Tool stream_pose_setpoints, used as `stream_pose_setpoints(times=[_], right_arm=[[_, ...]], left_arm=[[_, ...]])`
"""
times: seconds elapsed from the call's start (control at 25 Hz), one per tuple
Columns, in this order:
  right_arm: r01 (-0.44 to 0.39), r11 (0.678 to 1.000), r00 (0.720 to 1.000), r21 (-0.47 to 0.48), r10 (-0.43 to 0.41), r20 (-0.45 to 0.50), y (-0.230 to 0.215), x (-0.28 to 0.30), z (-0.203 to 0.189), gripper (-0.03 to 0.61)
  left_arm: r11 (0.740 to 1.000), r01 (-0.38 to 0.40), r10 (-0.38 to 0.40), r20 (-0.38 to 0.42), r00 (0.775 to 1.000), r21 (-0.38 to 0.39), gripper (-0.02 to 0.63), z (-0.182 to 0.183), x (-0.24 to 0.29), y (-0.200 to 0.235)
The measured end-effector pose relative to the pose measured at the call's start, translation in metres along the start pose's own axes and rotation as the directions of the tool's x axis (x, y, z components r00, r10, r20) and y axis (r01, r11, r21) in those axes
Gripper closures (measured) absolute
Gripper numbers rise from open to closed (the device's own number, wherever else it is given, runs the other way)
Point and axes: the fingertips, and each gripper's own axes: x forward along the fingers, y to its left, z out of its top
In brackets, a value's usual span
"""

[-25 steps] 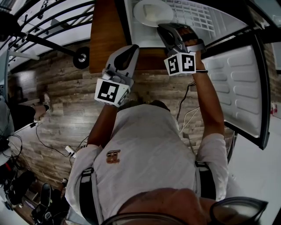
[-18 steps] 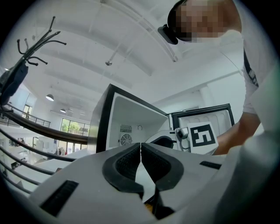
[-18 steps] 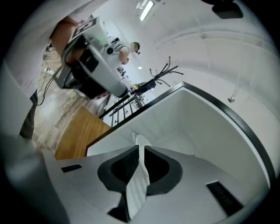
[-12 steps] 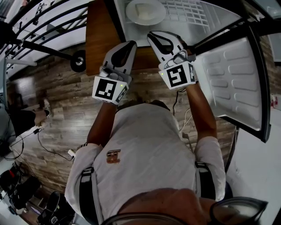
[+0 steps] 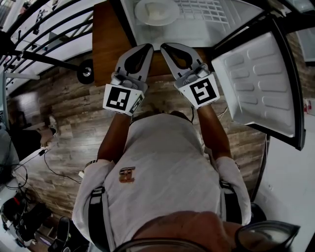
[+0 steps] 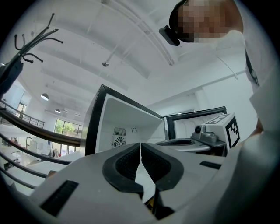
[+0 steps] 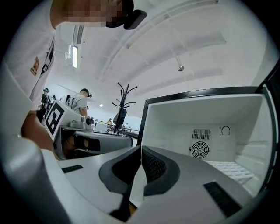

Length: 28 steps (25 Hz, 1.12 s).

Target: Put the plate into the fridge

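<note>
Plate [image 5: 156,12] flat inside fridge [image 5: 192,32] | left gripper [image 5: 146,47] fingers closed, empty | right gripper [image 5: 165,47] fingers closed, empty

My white short-sleeved T-shirt [image 5: 162,162] bears a small brown logo [image 5: 127,174] between dark shoulder straps [image 5: 97,216]; my pale-grey left gripper [image 5: 146,47] and right gripper [image 5: 166,47] carry black-and-white marker cubes [image 5: 121,99].

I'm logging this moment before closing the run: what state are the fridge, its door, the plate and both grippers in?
fridge: open, inside in view.
door: swung wide open on the right.
plate: lying flat inside the fridge, not held by either gripper.
left gripper: jaws together, nothing between them, outside the fridge.
right gripper: jaws together, nothing between them, outside the fridge.
</note>
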Motion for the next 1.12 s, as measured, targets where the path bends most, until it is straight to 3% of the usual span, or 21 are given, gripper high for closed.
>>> stream_pose_setpoints(times=[0.36,0.64,1.12], right_arm=[[0.036,0.990,0.999,0.137,-0.037,0.003,0.007,-0.014,0.000,0.545],[0.053,0.989,0.998,0.141,-0.058,0.033,0.013,-0.019,0.005,0.546],[0.051,0.991,0.999,0.122,-0.051,0.002,0.021,-0.022,0.005,0.546]], left_arm=[[1.000,0.014,-0.014,-0.001,1.000,0.001,0.589,0.001,-0.004,-0.008],[1.000,0.018,-0.018,-0.003,1.000,0.003,0.589,0.002,-0.010,-0.014],[1.000,0.017,-0.017,-0.005,1.000,0.003,0.589,0.003,-0.017,-0.015]])
